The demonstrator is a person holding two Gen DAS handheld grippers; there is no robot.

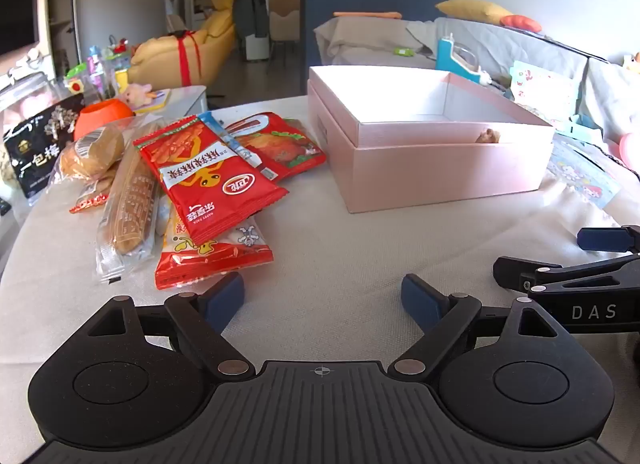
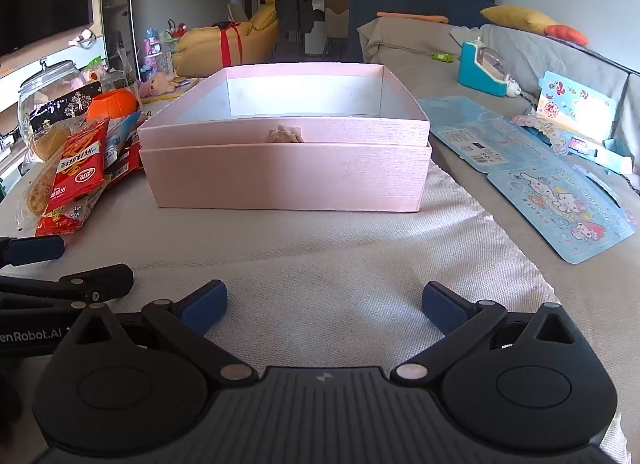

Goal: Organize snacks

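Left wrist view has the left tool [image 1: 322, 300] hovering low over the cloth-covered bench [image 1: 340, 264], jaws spread wide with nothing between the blue pads [image 1: 224, 298]. Just ahead and to its left sits the snack pile: a red snack packet [image 1: 208, 180] with white Chinese lettering lies on top, tilted, overlapping another red packet with a cartoon skull [image 1: 212, 252] that's nearest the tool. Behind those there's a red packet showing roast chicken [image 1: 284, 144], and to the left a long biscuit stick in clear wrap [image 1: 130, 200] next to a bagged bread roll [image 1: 94, 152]. A black bag with white characters [image 1: 38, 148] and an orange cup [image 1: 102, 112] sit further back on the left.

Ahead and to the right is the pink gift box [image 1: 436, 160], open-topped and nested in its lid, white inside, and from what shows it looks bare, with a small tan bow on its front wall. None of the snacks are touching it; the pile is beside it, on its left.

Right wrist view shows the right tool [image 2: 324, 304] also gaping wide and holding nothing, pointed straight at the same box [image 2: 284, 176]. Blue cartoon sticker sheets [image 2: 560, 208] lie on the right, well apart from the snacks [image 2: 76, 172].
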